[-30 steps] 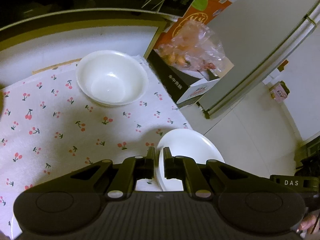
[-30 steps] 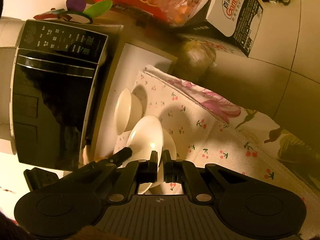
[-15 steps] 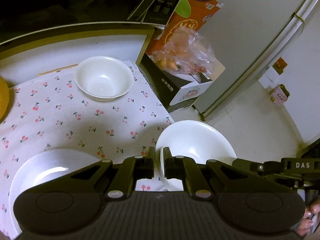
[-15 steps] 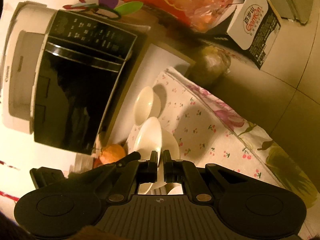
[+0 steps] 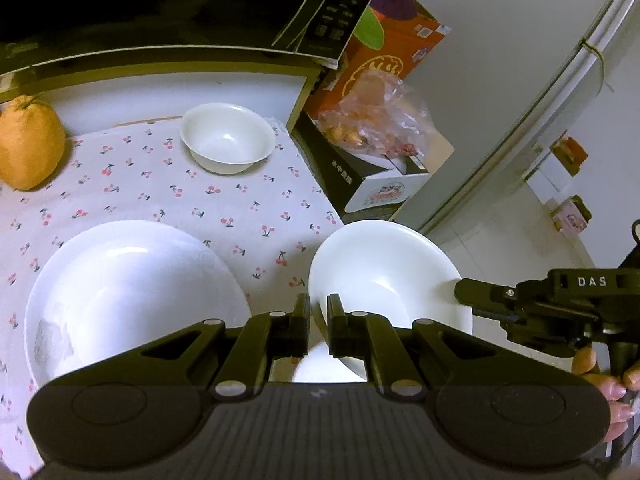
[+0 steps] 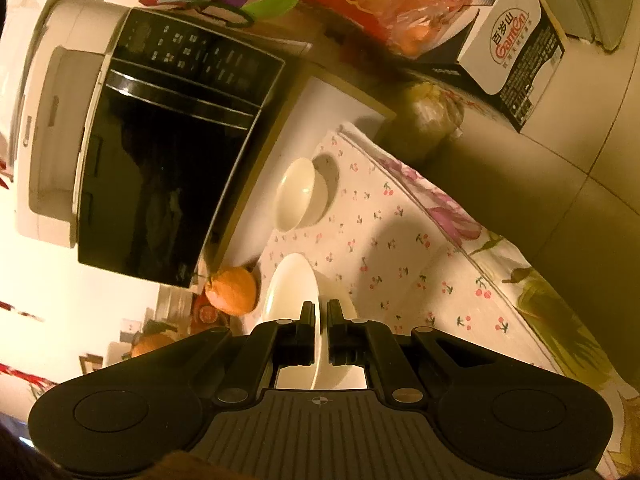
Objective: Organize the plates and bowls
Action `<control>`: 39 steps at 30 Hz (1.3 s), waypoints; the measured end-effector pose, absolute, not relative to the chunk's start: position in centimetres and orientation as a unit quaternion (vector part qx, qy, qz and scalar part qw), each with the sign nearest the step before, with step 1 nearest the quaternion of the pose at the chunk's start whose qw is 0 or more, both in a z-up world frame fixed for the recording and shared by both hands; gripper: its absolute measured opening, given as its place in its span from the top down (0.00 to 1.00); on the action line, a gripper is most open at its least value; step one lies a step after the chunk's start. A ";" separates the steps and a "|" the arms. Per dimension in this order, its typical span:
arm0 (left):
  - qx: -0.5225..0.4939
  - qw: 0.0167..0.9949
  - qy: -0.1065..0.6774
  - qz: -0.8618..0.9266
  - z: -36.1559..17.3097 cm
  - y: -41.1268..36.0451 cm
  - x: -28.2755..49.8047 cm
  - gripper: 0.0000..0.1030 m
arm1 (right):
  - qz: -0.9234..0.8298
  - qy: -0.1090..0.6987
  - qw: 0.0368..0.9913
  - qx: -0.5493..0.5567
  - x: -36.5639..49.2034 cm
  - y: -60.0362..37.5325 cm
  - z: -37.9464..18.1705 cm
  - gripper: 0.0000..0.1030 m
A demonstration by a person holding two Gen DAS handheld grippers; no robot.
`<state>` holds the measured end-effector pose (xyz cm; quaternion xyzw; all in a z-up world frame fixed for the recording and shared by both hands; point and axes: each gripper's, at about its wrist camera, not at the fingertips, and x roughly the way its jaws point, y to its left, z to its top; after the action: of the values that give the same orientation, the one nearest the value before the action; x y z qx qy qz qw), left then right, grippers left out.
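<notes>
A white deep plate [image 5: 384, 276] hangs above the right edge of the cherry-print cloth [image 5: 192, 200]. My left gripper [image 5: 318, 300] is shut on its near rim. My right gripper [image 5: 464, 296] comes in from the right and pinches the far-right rim of what appears to be the same plate. In the right wrist view that gripper [image 6: 320, 308] is shut on a white plate [image 6: 290, 292] seen edge-on. A large white plate [image 5: 132, 300] lies on the cloth at the left. A small white bowl [image 5: 228, 142] stands at the back of the cloth.
An orange [image 5: 28, 148] sits at the cloth's far left. A black microwave [image 6: 160, 152] stands behind the table. Cardboard boxes [image 5: 360, 176] and a bag of fruit [image 5: 380, 120] crowd the right back corner. A hand [image 5: 604, 376] holds the right gripper. Beyond the table's edge is floor.
Both grippers have lifted and drawn back with the deep plate. The large plate and the orange have come into the left view. The small bowl looks farther away.
</notes>
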<state>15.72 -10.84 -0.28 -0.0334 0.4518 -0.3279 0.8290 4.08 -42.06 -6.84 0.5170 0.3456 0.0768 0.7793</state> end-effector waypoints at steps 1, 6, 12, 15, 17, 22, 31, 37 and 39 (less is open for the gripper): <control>-0.033 0.832 0.449 -0.325 -0.3 -10.8 15.3 0.93 | 0.077 0.350 0.779 0.515 4.0 -42.0 -6.8 0.93; -0.029 0.841 0.441 -0.313 -0.6 -10.6 13.5 0.92 | 0.073 0.364 0.784 0.498 4.1 -41.6 -6.8 0.93; -0.029 0.850 0.437 -0.294 -1.6 -10.4 11.7 0.91 | 0.070 0.380 0.793 0.472 4.1 -40.9 -6.5 0.93; -0.036 0.851 0.438 -0.287 -2.0 -10.1 11.0 0.91 | 0.069 0.389 0.797 0.457 4.0 -40.5 -6.3 0.93; -0.041 0.852 0.438 -0.285 -2.1 -9.9 10.6 0.91 | 0.066 0.397 0.799 0.446 4.1 -40.2 -6.3 0.93; -0.033 0.855 0.439 -0.276 -2.5 -10.0 9.6 0.91 | 0.054 0.427 0.803 0.412 4.3 -39.4 -6.5 0.93; -0.006 0.859 0.441 -0.261 -3.4 -10.5 8.8 0.90 | 0.043 0.456 0.808 0.371 4.7 -38.2 -6.9 0.92; 0.006 0.861 0.440 -0.254 -3.8 -10.5 8.7 0.90 | 0.042 0.470 0.804 0.361 5.0 -37.7 -7.4 0.91; 0.013 0.863 0.439 -0.251 -3.9 -10.6 8.6 0.90 | 0.042 0.474 0.804 0.356 5.1 -37.4 -7.5 0.91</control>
<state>8.60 -10.56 -3.90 0.0129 0.4389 -0.2509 0.8627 5.07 -37.41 -7.52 0.3562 0.4738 0.0420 0.8043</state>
